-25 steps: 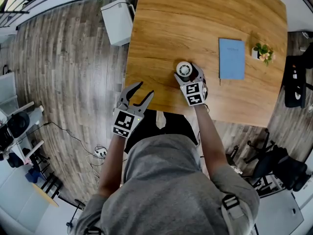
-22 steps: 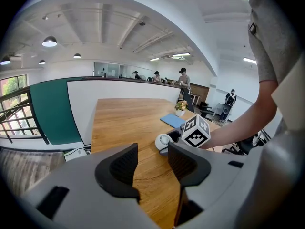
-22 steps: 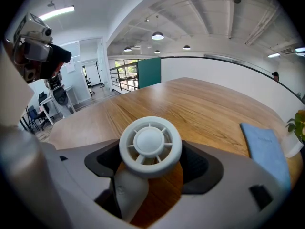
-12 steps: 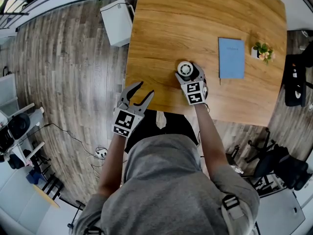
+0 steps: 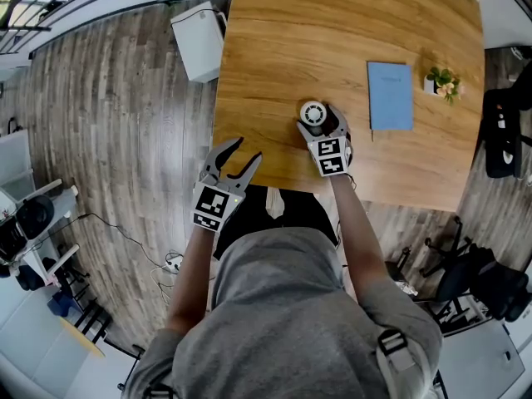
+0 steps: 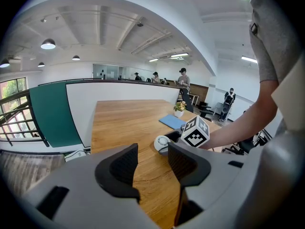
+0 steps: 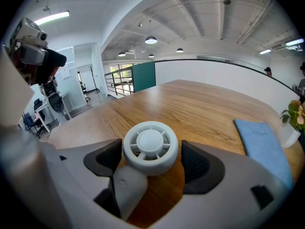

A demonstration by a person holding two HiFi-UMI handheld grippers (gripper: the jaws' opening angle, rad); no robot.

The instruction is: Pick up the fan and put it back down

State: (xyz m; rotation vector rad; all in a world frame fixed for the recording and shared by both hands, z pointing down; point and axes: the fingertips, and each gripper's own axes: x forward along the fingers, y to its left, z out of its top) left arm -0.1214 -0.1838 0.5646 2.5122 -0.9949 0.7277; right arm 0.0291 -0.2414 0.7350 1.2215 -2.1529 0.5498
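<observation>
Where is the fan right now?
In the head view, the fan is on the table toward the person's side, between the jaws of the right gripper, with the book to its right.

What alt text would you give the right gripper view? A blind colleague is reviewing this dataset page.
A white fan sits on a wooden table between the open jaws of the right claw, and bare wood shows between the fan and the right-hand jaw. Farther back on the right are a blue book and a potted plant.
</observation>
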